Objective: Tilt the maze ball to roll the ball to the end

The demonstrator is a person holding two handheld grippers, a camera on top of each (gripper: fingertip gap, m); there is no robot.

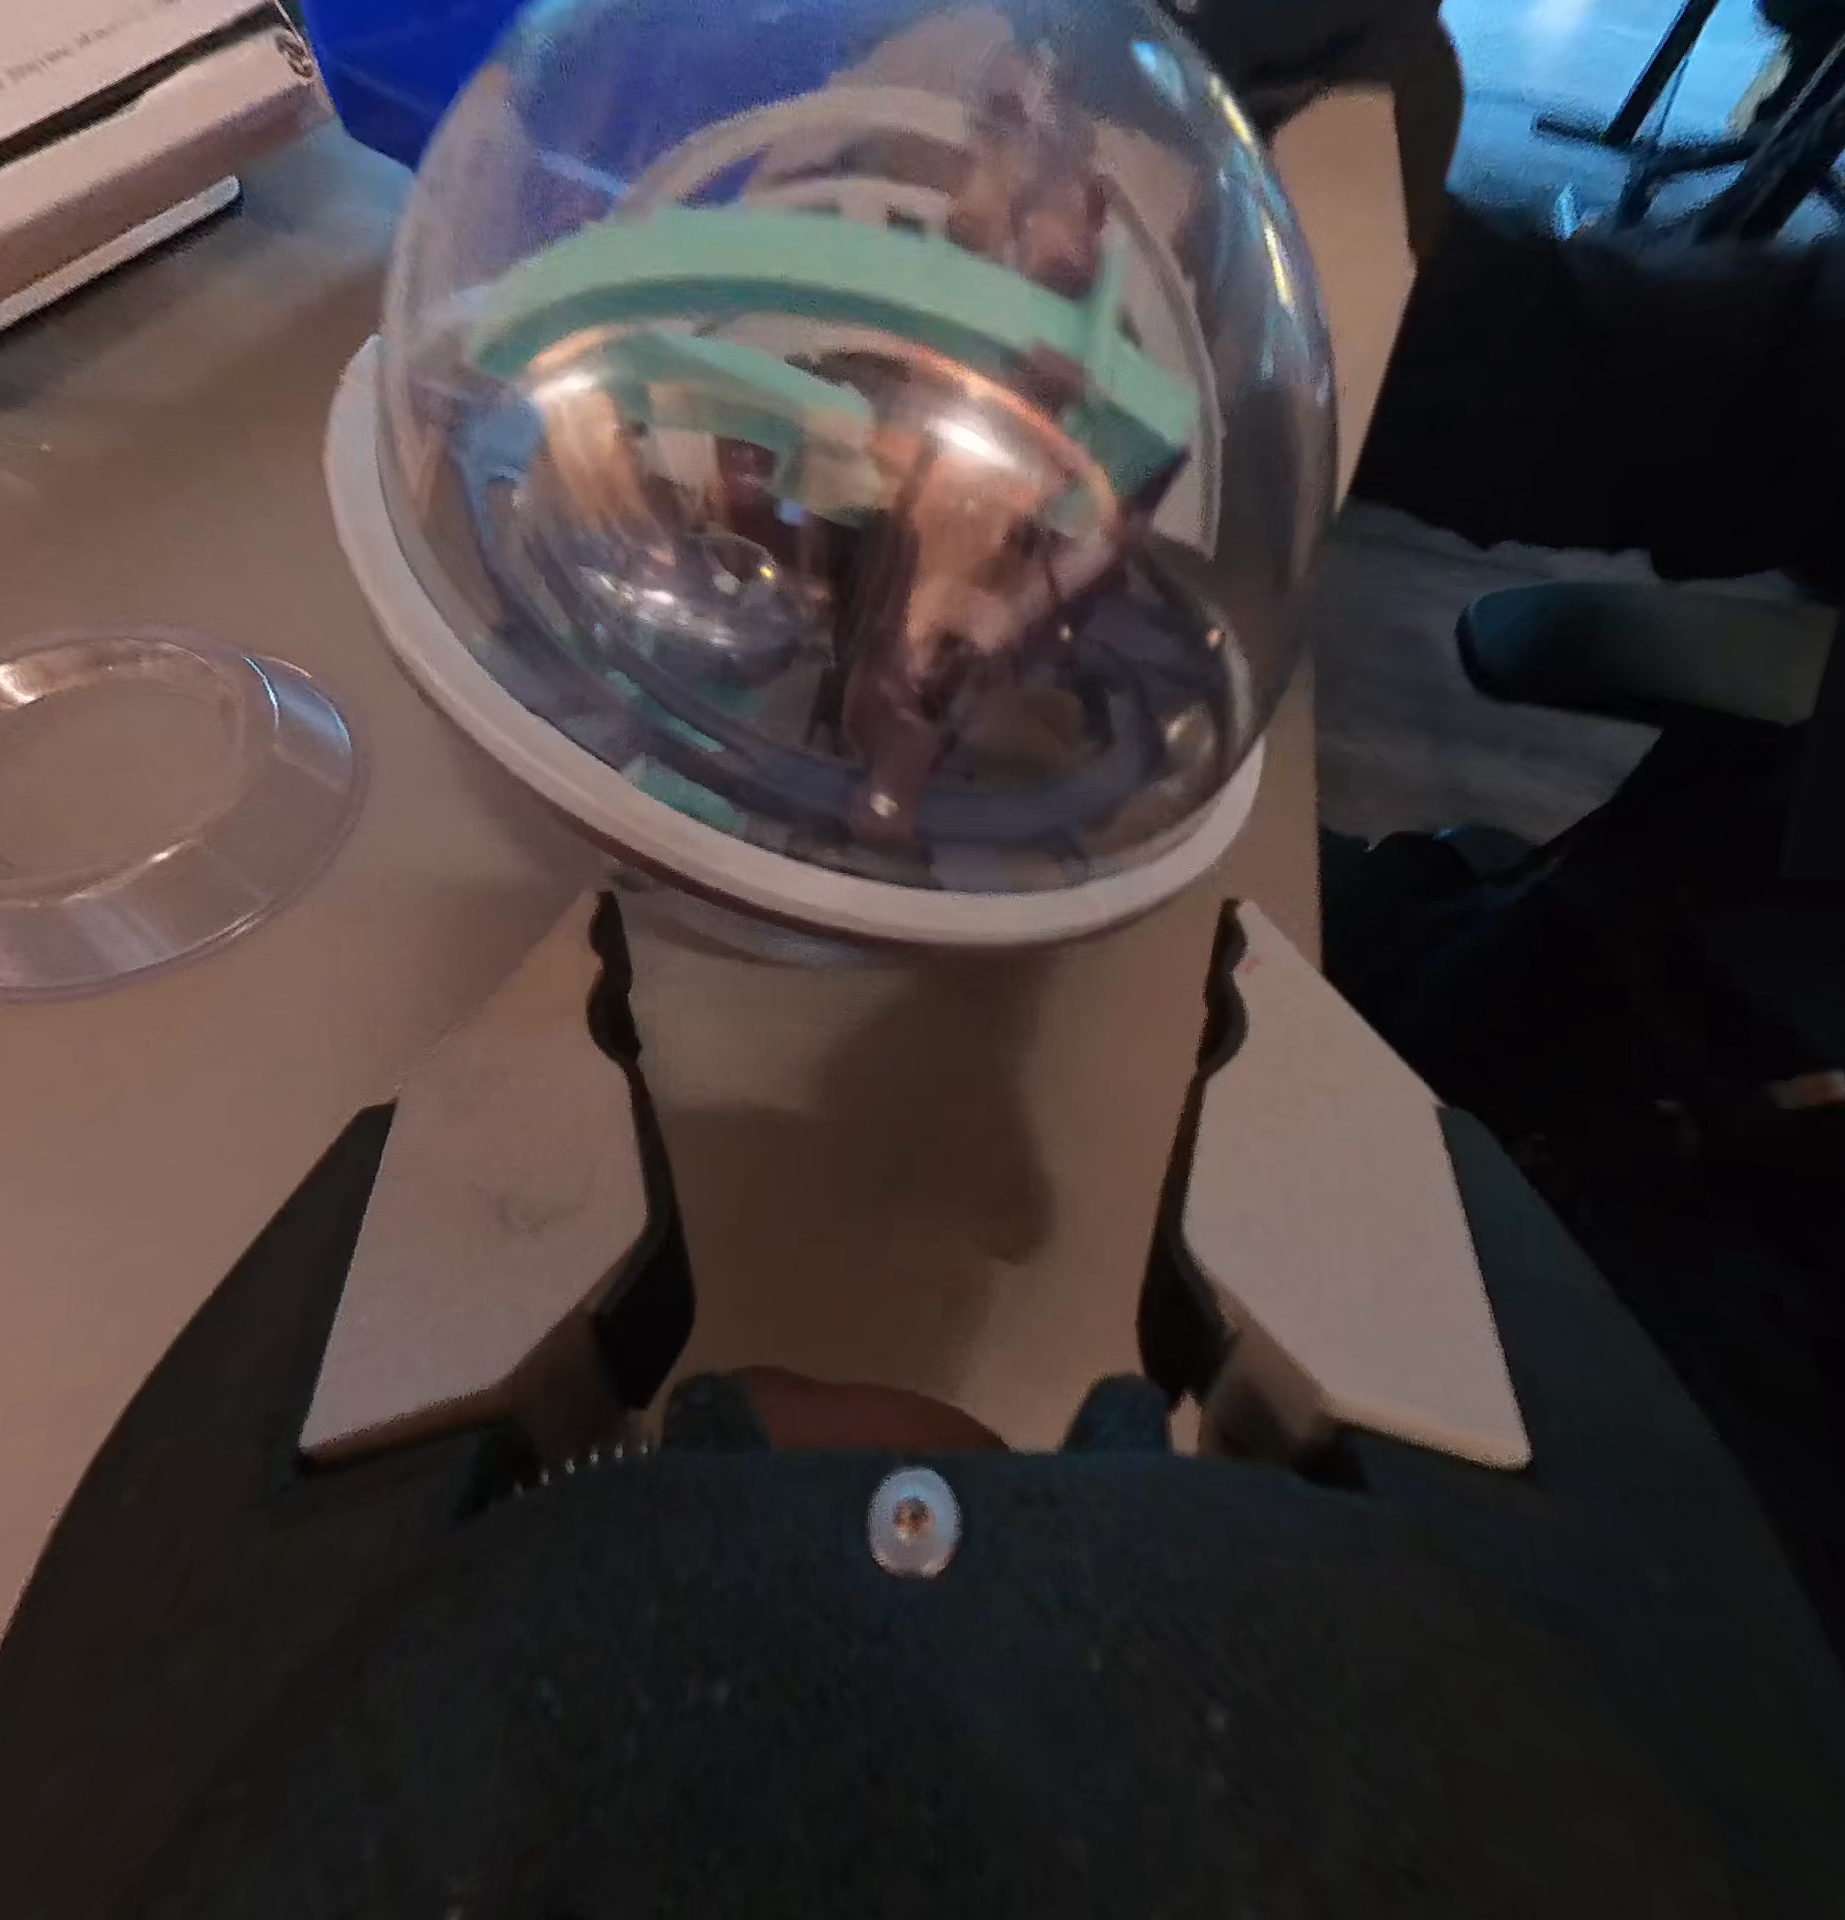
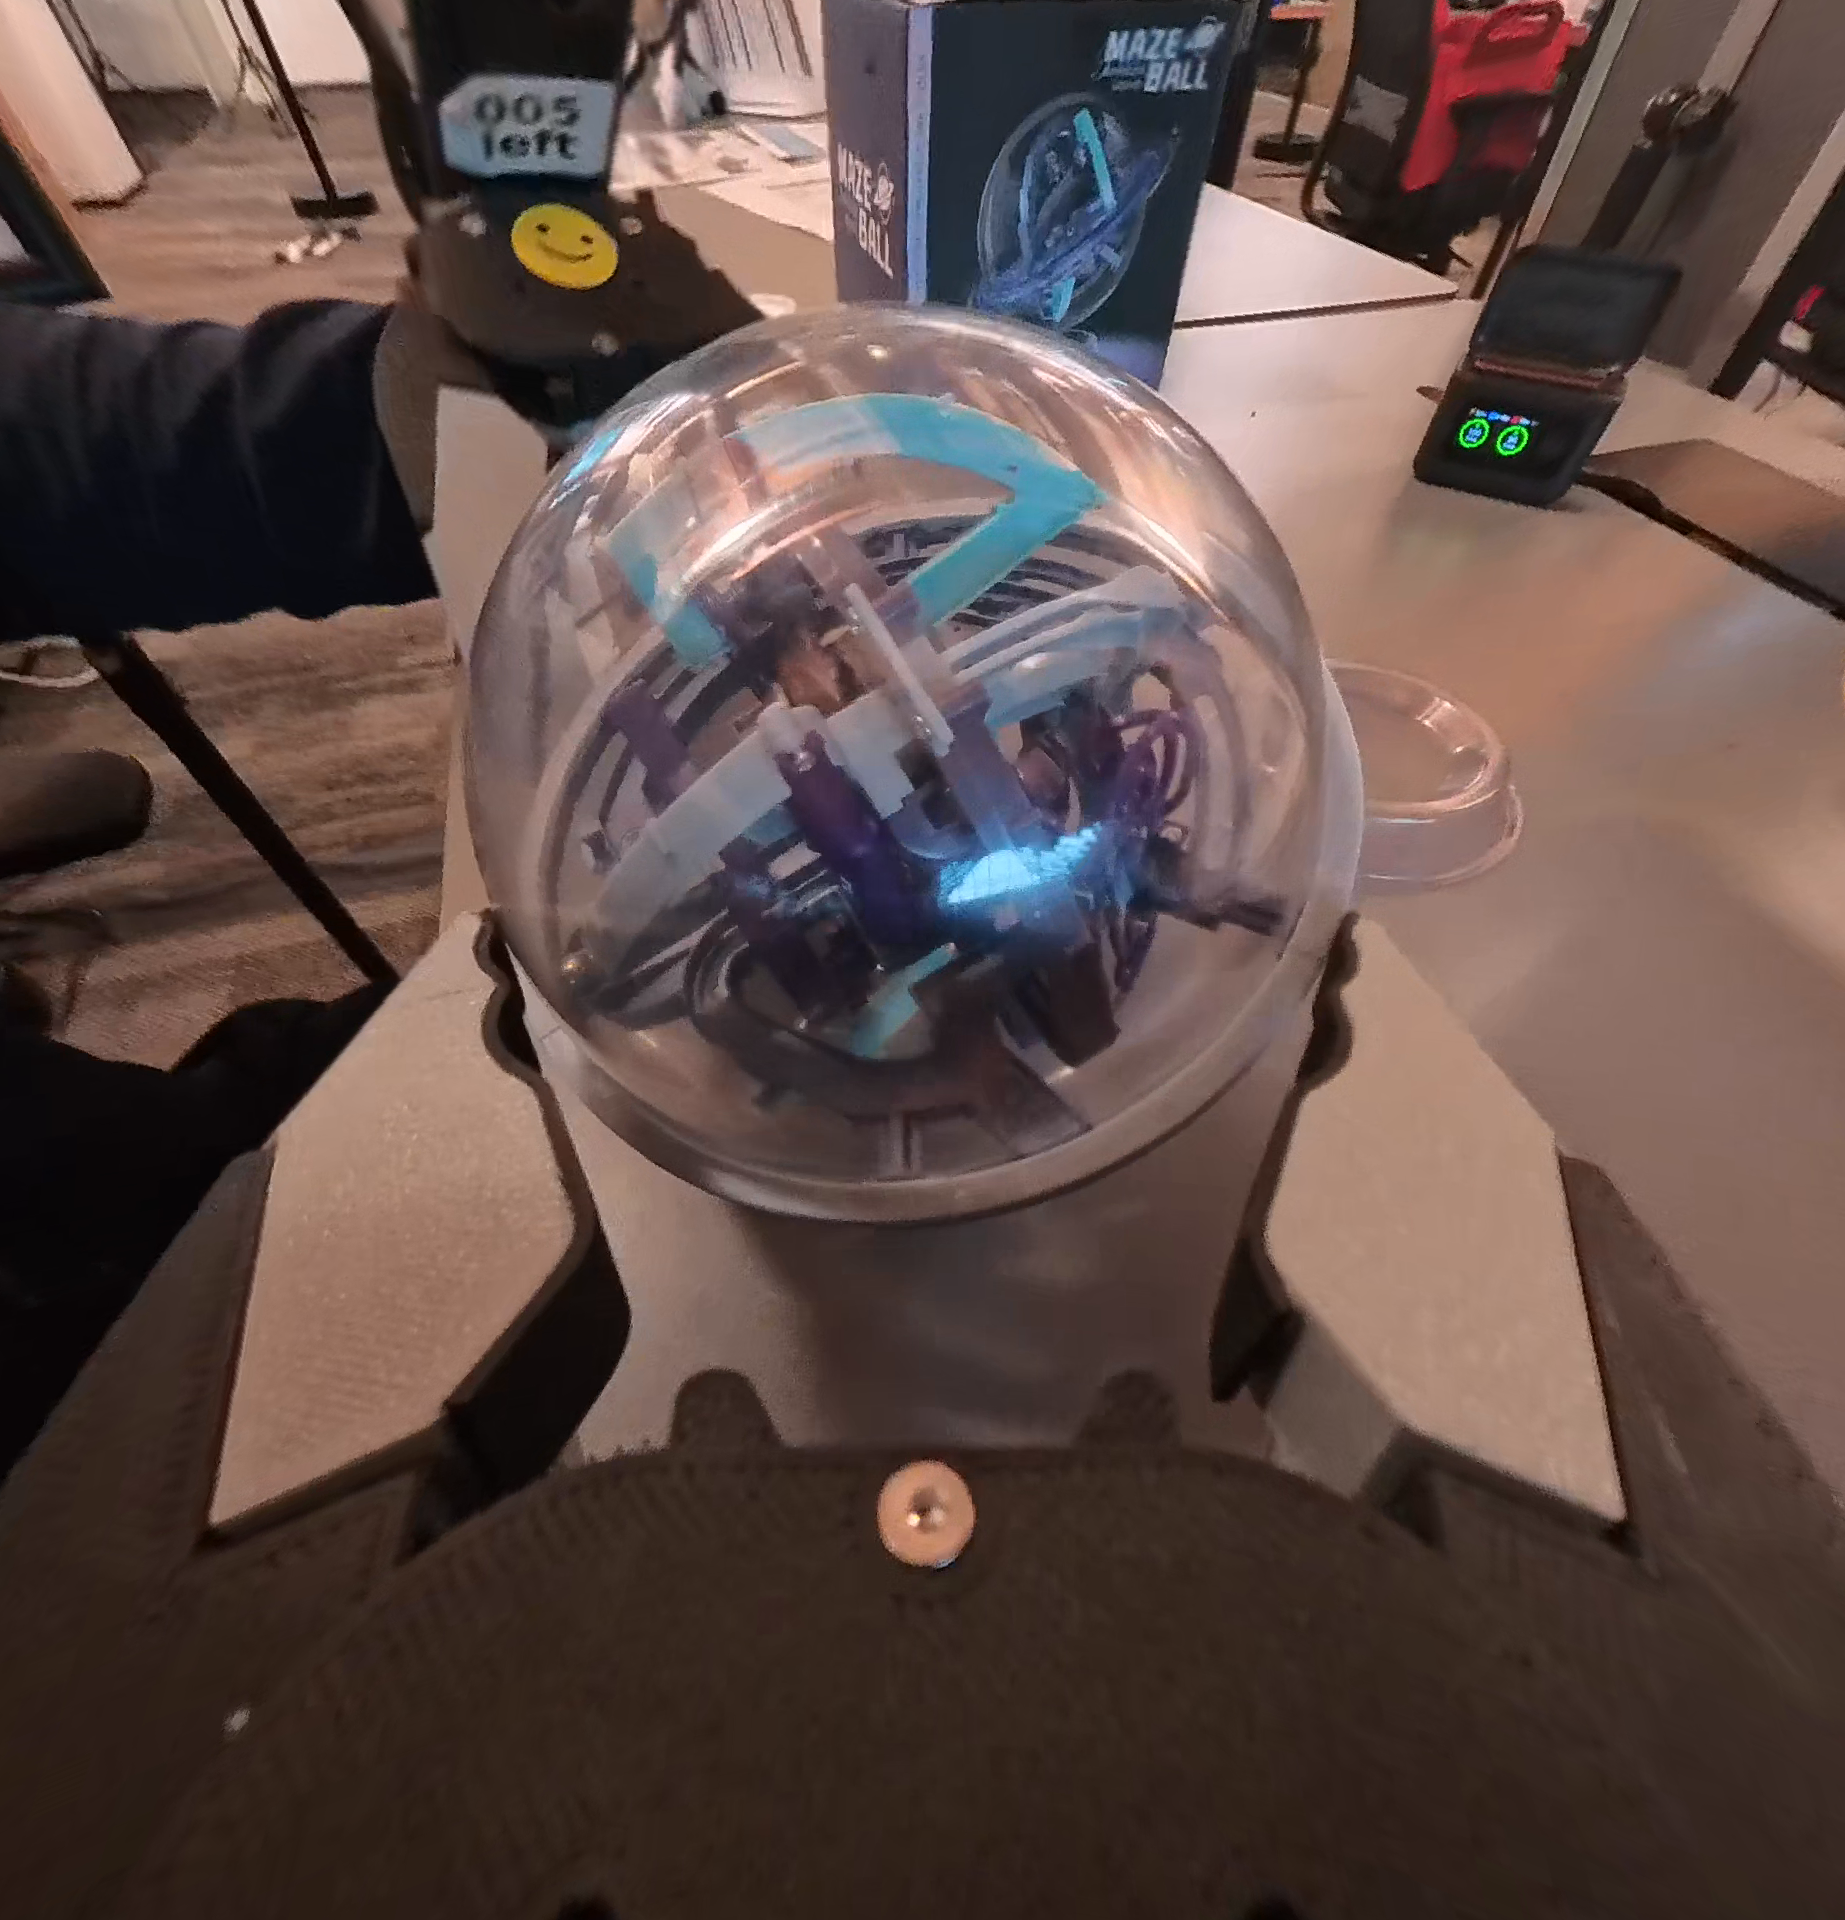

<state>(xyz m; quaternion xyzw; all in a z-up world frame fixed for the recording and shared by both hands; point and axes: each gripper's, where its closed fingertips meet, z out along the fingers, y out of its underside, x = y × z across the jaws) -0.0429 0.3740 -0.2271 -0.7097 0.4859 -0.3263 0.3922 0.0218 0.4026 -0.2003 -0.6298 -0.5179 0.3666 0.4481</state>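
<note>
The maze ball is a clear sphere with teal, white and purple tracks inside and a white ring around its middle, tilted down to the right. My left gripper has its fingertips against the ball's lower cap and holds it above the tan table. In the right wrist view the maze ball sits between the fingertips of my right gripper, which clamps it from the opposite side. The left gripper shows behind the ball. I cannot make out the small rolling ball inside.
A clear plastic stand dish lies on the table, also in the right wrist view. The toy's dark box stands behind. A small black device with green lights sits far right. A white box lies far left. A person's dark sleeve reaches in.
</note>
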